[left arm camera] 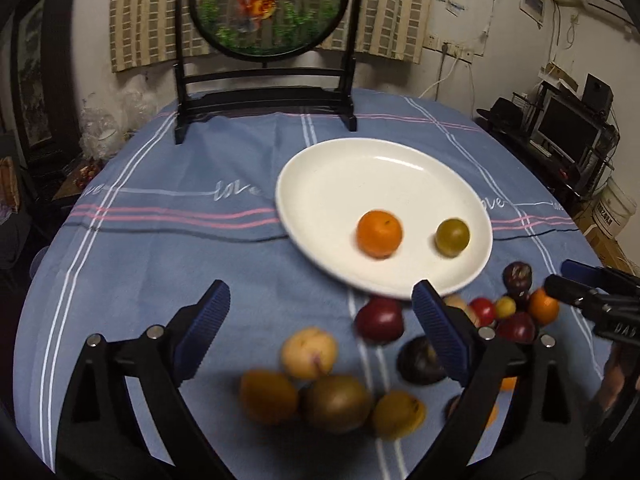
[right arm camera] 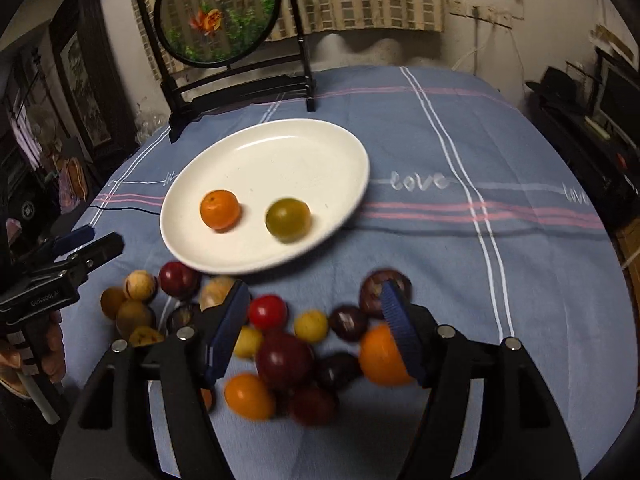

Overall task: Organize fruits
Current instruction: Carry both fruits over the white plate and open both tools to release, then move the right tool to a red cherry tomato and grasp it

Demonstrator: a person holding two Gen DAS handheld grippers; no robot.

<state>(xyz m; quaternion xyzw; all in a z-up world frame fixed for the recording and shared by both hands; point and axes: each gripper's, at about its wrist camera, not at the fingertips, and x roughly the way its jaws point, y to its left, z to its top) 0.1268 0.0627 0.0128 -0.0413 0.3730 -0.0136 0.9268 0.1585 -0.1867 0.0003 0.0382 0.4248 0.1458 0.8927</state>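
A white plate (left arm camera: 384, 184) sits on the blue striped tablecloth (left arm camera: 160, 240), right of centre in the left wrist view and left of centre in the right wrist view. Two fruits lie on it, apart from each other: an orange tangerine (left arm camera: 379, 233) and, to its right, a greenish-yellow round fruit (left arm camera: 452, 237).

The left gripper (left arm camera: 322, 304) fills the bottom of its own view. Its blue-padded jaws stand wide apart with nothing between the pads; it has hold of nothing. Below and between its fingers lies a loose pile of fruit (left arm camera: 332, 392) on the cloth: a pale yellow one, brownish ones and dark red ones, all blurred, so I would not swear to their kinds.

The right gripper (right arm camera: 316, 312) is at the bottom of its view, jaws partly spread and gripping nothing. Through the gap shows another heap (right arm camera: 288, 356): a red cherry tomato (right arm camera: 267, 312), small yellow fruits, dark plums and oranges. An orange (right arm camera: 380, 358) sits just behind the right-hand pad; whether they touch is unclear.

At the upper left stands a round goldfish screen (left arm camera: 266, 4) on a black frame.
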